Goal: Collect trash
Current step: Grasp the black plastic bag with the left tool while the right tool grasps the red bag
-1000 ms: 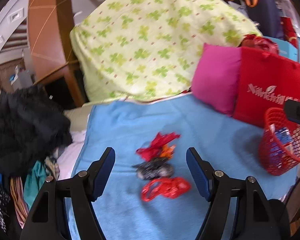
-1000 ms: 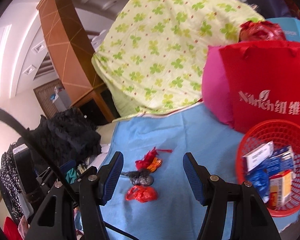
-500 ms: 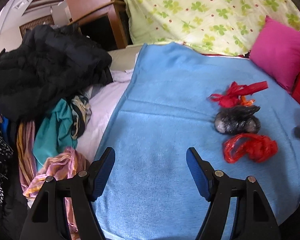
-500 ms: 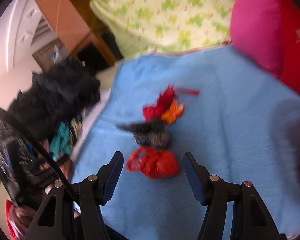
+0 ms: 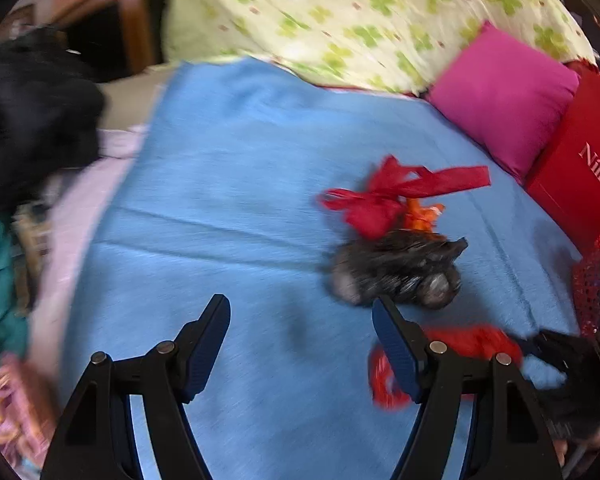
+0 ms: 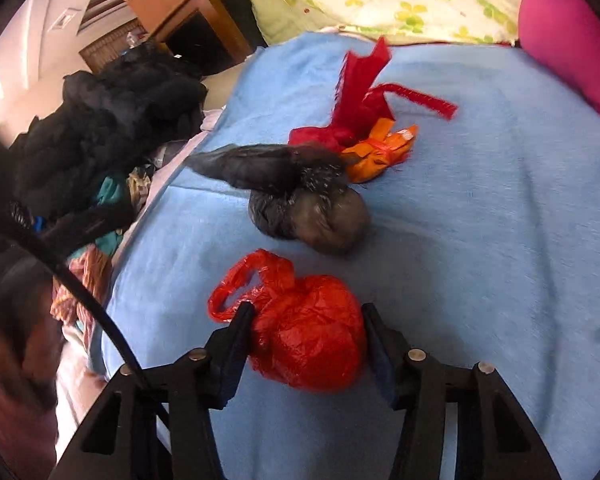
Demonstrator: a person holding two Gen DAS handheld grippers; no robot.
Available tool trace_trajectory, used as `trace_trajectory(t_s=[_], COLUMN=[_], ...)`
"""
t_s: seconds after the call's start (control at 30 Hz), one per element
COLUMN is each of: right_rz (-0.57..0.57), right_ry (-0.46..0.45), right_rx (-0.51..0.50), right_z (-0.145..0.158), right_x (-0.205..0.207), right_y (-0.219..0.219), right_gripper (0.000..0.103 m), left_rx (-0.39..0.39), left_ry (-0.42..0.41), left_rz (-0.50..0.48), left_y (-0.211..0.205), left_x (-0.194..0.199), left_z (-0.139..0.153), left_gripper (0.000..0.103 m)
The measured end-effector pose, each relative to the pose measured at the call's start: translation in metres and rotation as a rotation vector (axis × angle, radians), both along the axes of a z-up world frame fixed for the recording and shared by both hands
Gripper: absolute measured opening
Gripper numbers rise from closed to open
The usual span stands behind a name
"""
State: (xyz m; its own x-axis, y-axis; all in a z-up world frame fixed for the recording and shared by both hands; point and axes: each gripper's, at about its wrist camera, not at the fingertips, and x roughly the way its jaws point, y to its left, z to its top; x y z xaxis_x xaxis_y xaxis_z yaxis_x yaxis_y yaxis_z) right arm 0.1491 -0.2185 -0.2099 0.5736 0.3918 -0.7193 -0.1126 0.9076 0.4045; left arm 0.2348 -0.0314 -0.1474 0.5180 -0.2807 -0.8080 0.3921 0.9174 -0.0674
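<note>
- Both grippers have come down closer to the bed since a second ago, and the red basket that showed on the right then has slid almost out of sight.
- The left gripper (image 5: 300,332) has its jaws spread wide, with only bare blue blanket (image 5: 228,184) between them.
- The trash lies to the right of the left gripper: a red ribbon scrap (image 5: 384,196) at the back, an orange wrapper (image 5: 422,216) touching it, then a dark grey bag (image 5: 400,272) just past the right finger.
- A red plastic bag (image 6: 304,340) lies nearest, and in the left view it is partly hidden behind that finger.
- The right gripper (image 6: 306,334) has the red plastic bag between its jaws, which have just been closing.
- The fingers (image 6: 236,340) sit at both sides of the bag's round part, but I cannot tell if they squeeze it yet.
- The bag's loop handles stick out past the left finger.
- The bag rests on the blanket.
- The blue blanket is spread over a bed.
- On the left side sits a heap of black clothes (image 6: 112,120) with teal and pink cloth under it.
- At the back is a cover with green clovers (image 5: 360,20).
- On the right are a pink pillow (image 5: 508,100) and a red bag with white letters (image 5: 580,184).
</note>
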Motion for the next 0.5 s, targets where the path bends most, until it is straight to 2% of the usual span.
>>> trace_trajectory(t_s=[0.13,0.17,0.2,0.23,0.3,0.33,0.37,0.4,0.5], right_rz=[-0.022,-0.037,-0.052,-0.066,-0.089,-0.100,-0.109,-0.116,-0.129], right_ry=[0.002,0.004,0.004,0.004,0.002,0.001,-0.001,-0.003,-0.016], right_rx=[0.002,0.000,-0.003,-0.003,-0.013,-0.025,-0.036,-0.043,-0.037], right_z=[0.009,0.011,0.013,0.016,0.018,0.020,0.021,0.021,0.027], right_x=[-0.032,-0.040,-0.046,-0.053,-0.065,-0.070,-0.074,-0.077,-0.084], right_y=[-0.024,-0.031,-0.036,-0.043,-0.052,-0.055,-0.057,-0.059,-0.064], right_gripper=[0.056,0.056,0.056,0.056,0.056,0.056,0.056,0.056,0.056], left_rx=[-0.062,-0.087,-0.131,-0.219,-0.290,-0.321,-0.347,-0.389,-0.364], left_ry=[0.126,0.157,0.184,0.240,0.304,0.313,0.308,0.323,0.300], left_rz=[-0.083,-0.086,-0.095,-0.110,-0.076,-0.033,-0.023,-0.028,0.008], left_y=[-0.040,-0.046,-0.048,-0.052,-0.053,-0.051,-0.049,-0.049,-0.050], left_x=[0.038,0.046,0.051,0.058,0.064,0.065,0.063,0.061,0.048], left_z=[-0.036,-0.045,-0.051,-0.059,-0.070,-0.072,-0.071,-0.070,-0.061], left_gripper=[0.074,0.077,0.079,0.080,0.080,0.077,0.058,0.056,0.049])
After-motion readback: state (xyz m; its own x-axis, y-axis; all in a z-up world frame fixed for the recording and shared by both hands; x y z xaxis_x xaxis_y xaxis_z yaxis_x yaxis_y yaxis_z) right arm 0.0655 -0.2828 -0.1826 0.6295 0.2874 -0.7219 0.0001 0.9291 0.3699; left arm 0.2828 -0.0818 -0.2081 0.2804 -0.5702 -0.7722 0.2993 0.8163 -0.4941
